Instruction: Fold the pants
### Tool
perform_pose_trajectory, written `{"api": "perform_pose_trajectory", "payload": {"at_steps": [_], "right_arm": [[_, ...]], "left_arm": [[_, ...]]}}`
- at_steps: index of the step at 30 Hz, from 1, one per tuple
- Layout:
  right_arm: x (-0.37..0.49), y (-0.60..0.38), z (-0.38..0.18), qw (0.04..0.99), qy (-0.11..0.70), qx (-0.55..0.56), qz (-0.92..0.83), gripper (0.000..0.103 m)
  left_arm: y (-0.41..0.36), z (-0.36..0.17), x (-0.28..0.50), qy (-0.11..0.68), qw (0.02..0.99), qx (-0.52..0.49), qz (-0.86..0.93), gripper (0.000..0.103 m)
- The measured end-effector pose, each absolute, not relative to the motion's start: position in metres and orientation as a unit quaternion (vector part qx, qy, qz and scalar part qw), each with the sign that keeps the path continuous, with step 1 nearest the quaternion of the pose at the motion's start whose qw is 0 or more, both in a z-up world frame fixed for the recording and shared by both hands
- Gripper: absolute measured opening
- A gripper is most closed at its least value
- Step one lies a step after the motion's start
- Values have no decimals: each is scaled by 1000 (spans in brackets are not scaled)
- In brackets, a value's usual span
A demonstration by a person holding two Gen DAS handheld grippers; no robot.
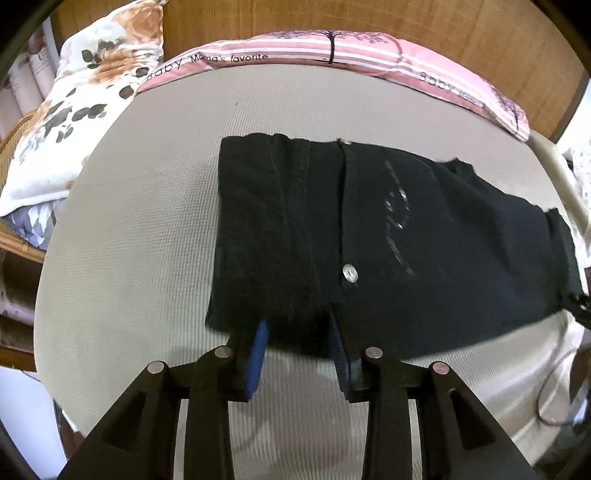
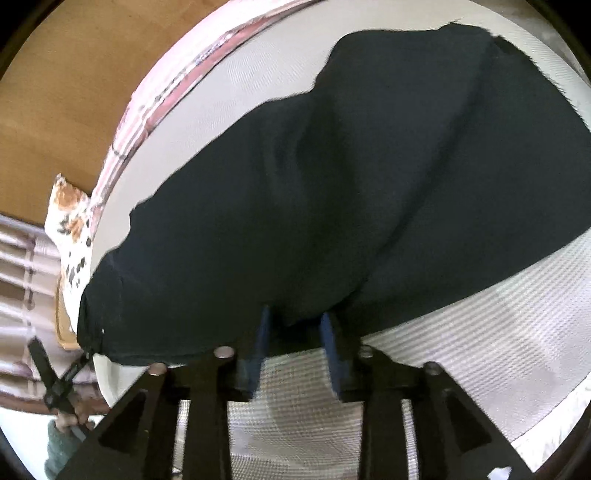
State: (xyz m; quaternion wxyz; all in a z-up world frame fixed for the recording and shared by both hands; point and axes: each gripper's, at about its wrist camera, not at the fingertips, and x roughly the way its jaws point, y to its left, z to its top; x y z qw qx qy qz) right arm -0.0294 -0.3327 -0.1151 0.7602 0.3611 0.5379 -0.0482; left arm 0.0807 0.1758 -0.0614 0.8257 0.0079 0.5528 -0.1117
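Note:
Black pants (image 1: 369, 236) lie flat across a beige mattress (image 1: 140, 236), waistband end with a silver button (image 1: 349, 274) near me. My left gripper (image 1: 297, 332) is open, its blue-padded fingers (image 1: 260, 343) straddling the near edge of the pants at the waist. In the right wrist view the pants (image 2: 332, 192) fill the middle as a long dark band. My right gripper (image 2: 293, 326) is open with its fingers (image 2: 327, 332) astride the near edge of the cloth, which bunches slightly between them. The other gripper shows at the left edge in the right wrist view (image 2: 59, 384).
A pink striped blanket (image 1: 332, 51) runs along the far edge of the mattress. A floral pillow (image 1: 85, 96) lies at the far left. A wooden headboard (image 1: 443, 22) stands behind. A wicker piece (image 1: 14, 236) is at the left, a cable (image 1: 554, 398) at the right.

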Motion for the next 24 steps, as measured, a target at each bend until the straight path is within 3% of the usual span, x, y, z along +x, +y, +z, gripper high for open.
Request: {"api": "perform_pose_trajectory", "payload": {"at_steps": [7,14,21,23,24], "right_arm": [[-35,-397,-106,769,499,388,-99,34],[-15,-455,-113,759,476,427,-122,35],[-1,-475,-126,749,465,458,-113,34],[5,-474,-128,747,471,457,-108,18],[7,-475,-126,748,473,452,-106,15]], "left_arm": [[150,-28,46,527,833,70,-153,34],[45,1,44,449,835,112,-296,34],[-68,-17,39,428,791,152,-411,34],[-96,-28,32,427,774,171,-436,34],[-109,-34,28,426,765,182,-447,34]]}}
